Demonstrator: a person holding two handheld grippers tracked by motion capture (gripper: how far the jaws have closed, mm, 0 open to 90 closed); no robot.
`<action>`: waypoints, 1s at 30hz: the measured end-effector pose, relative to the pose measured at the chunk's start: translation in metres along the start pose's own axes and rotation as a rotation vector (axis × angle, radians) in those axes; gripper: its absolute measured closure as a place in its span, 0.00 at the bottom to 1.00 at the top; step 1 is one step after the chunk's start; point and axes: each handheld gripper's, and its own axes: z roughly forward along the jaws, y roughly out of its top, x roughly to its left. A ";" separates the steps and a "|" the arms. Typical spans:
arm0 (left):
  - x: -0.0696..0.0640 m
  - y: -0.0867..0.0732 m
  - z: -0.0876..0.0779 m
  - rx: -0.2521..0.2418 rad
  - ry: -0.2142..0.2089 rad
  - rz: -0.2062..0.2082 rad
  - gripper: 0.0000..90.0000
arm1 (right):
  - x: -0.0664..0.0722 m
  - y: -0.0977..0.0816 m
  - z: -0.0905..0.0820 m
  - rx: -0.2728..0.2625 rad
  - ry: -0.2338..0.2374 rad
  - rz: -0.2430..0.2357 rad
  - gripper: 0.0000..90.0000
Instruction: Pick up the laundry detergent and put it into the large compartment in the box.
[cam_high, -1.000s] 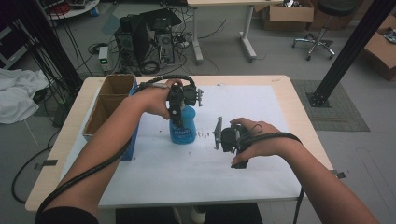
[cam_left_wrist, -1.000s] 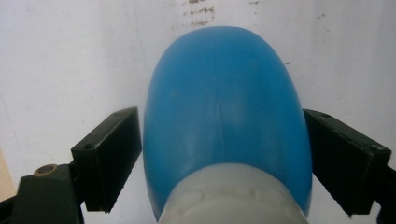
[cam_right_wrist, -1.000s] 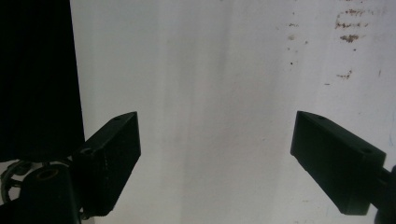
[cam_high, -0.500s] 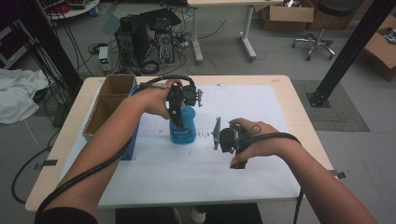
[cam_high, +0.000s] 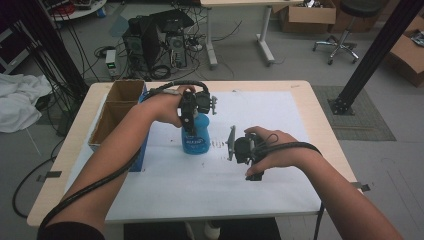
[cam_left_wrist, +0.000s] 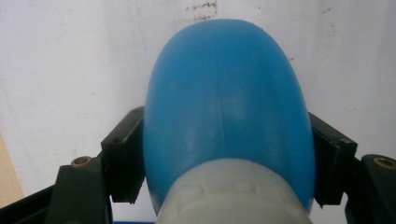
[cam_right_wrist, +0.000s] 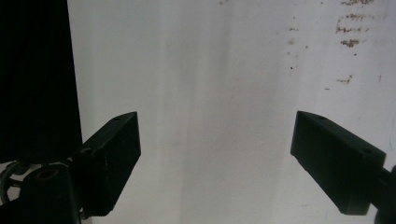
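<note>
Left gripper view shows our left claw (cam_left_wrist: 224, 168) with its jaws, which have just been closing, pressed on both sides of the blue plastic bottle (cam_left_wrist: 226, 107) just below its white cap. From the high view, that bottle (cam_high: 196, 136) stands upright on the white paper-covered counter (cam_high: 280, 200), nearer the far-left corner, long axis vertical, cap up. We come at it from above, so any lift goes straight up. Our right claw (cam_high: 231, 143) waits just beside it toward the right edge, jaws wide apart and empty.
</note>
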 end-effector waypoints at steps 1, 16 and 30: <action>0.000 0.000 0.000 0.000 0.002 -0.001 0.34 | 0.000 0.000 0.000 0.000 -0.001 0.001 0.18; 0.001 0.001 0.000 0.003 -0.015 -0.018 0.41 | -0.001 0.001 0.003 -0.013 -0.001 -0.012 0.18; 0.001 0.008 -0.002 0.064 -0.018 -0.123 0.42 | 0.000 0.001 0.004 -0.019 0.004 -0.013 0.18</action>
